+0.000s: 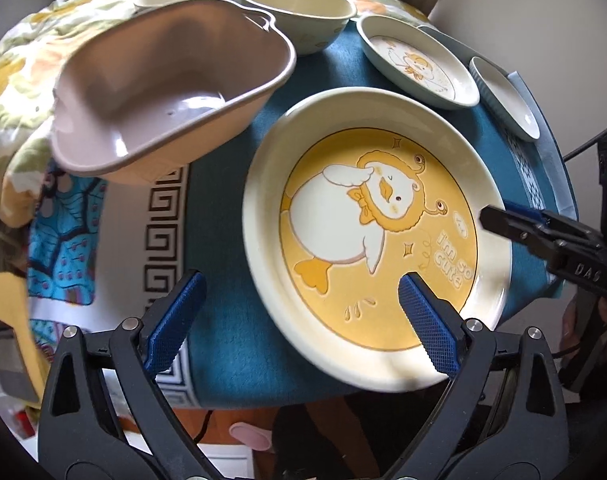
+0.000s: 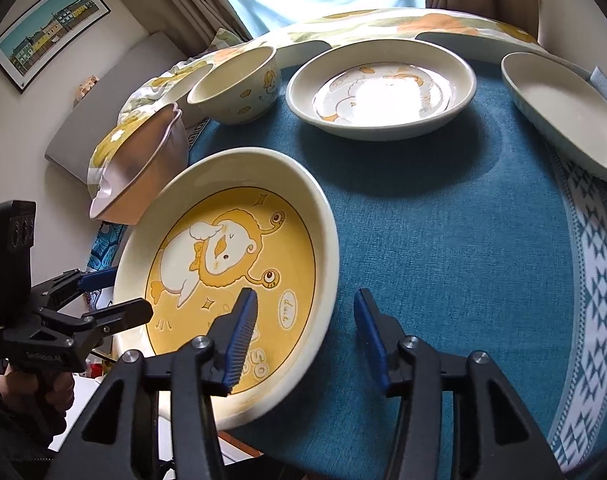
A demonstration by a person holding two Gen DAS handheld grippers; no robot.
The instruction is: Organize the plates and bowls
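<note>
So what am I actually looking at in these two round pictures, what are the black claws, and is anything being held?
There is no robot. A person holds a handheld two-finger gripper in each hand, and each picture comes from a fisheye camera on one of them, looking along its blue-padded fingers.

In the left gripper's view its jaws stand wide open across the near rim of the large cream plate with the yellow duck picture. In the right gripper's view the jaws straddle that plate's rim, partly open. Neither is gripping; the plate seems to lie on the teal tablecloth.

Also there: a pink heart-shaped bowl, a cream duck bowl, a smaller duck plate and a pale oval dish.
</note>
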